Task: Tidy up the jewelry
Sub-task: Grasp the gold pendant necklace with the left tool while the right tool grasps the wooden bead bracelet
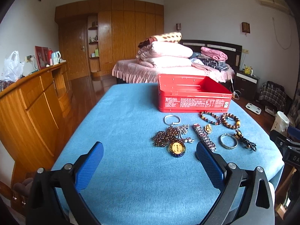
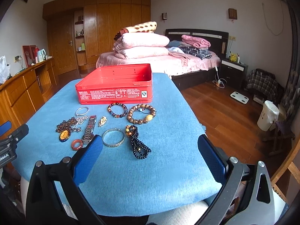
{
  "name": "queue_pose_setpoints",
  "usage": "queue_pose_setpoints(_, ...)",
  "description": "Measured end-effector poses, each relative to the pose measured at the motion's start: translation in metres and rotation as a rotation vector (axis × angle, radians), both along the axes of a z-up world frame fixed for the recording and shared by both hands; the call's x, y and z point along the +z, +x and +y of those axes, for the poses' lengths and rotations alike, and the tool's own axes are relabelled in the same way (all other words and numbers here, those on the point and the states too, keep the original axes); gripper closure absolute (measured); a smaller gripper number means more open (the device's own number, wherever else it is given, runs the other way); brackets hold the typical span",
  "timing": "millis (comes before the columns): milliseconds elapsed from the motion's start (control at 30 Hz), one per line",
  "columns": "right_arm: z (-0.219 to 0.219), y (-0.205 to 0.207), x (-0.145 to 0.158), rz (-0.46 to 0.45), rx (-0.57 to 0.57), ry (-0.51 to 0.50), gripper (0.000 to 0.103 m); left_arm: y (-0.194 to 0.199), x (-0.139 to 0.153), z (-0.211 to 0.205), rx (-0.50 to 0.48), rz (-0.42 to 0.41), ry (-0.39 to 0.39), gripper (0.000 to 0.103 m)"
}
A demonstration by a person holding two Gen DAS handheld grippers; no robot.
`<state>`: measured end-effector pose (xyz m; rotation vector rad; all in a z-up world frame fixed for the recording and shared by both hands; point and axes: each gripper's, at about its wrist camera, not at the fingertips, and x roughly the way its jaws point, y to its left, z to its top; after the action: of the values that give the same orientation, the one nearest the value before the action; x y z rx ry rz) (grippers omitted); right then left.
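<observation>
An open, empty red tin box (image 1: 193, 97) (image 2: 116, 86) stands on the blue cloth table (image 1: 131, 168) (image 2: 168, 168). In front of it lie several pieces of jewelry: two bead bracelets (image 2: 141, 114), a silver bangle (image 2: 113, 137), a black bead string (image 2: 137, 142), a metal link bracelet (image 1: 204, 137), a gold pendant on a bead necklace (image 1: 177, 147), a thin silver ring bracelet (image 1: 172, 120) and a red ring (image 2: 76, 144). My left gripper (image 1: 150, 155) is open and empty, near the pendant. My right gripper (image 2: 150, 148) is open and empty, near the bangle.
A wooden sideboard (image 1: 33, 103) runs along the left. A bed with pink bedding (image 2: 159, 56) stands behind the table. To the right are wooden floor, a white bin (image 2: 268, 115) and a scale (image 2: 239, 97). The other gripper shows at each view's edge (image 1: 286, 150) (image 2: 11, 142).
</observation>
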<state>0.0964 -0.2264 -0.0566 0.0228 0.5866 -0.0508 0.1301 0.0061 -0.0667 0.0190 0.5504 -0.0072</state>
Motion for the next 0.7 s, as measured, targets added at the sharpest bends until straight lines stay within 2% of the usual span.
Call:
queue_pose_setpoints(300, -0.003, 0.049, -0.016, 0.130, 0.057, 0.032, 0.005, 0.047, -0.024, 0.002, -0.025, 0.137, -0.037, 0.006)
queue_pose_setpoints(433, -0.007, 0.069, -0.020, 0.181, 0.040, 0.054, 0.005, 0.066, -0.029, 0.000, -0.022, 0.190, -0.031, 0.006)
queue_pose_setpoints(700, -0.011, 0.106, -0.026, 0.202, 0.032, 0.063, 0.005, 0.100, -0.044, -0.003, -0.018, 0.259, -0.029, 0.006)
